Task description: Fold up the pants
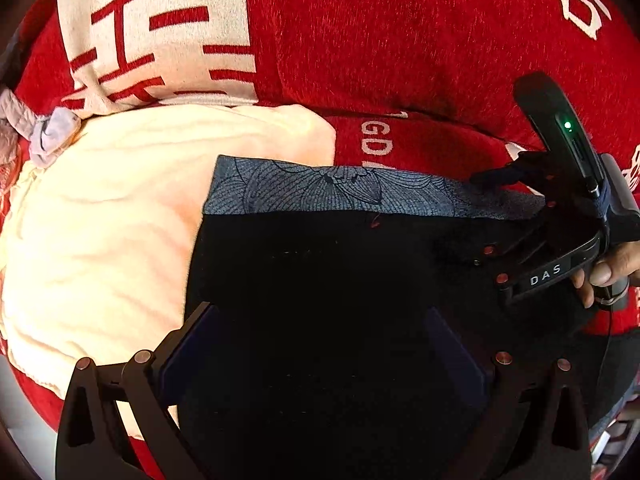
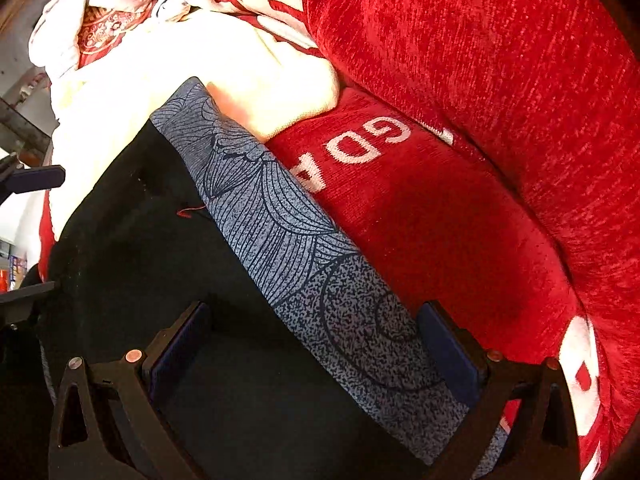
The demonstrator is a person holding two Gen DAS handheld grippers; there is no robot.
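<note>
Matt black cloth pants (image 1: 320, 280) (printed blue-grey band), fuzzy red sofa cover (image 1: 400, 40), soft cream towel (image 1: 120, 200)

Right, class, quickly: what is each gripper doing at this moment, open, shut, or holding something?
Left gripper: open, fingers spread over the black pants, gripping nothing.
Right gripper: open, jaws straddling the patterned waistband, not clamped.

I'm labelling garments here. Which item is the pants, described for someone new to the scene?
On the red sofa, beside the cream blanket, lie the black pants. Only they carry a blue-grey band with a line-drawn floral print.
</note>
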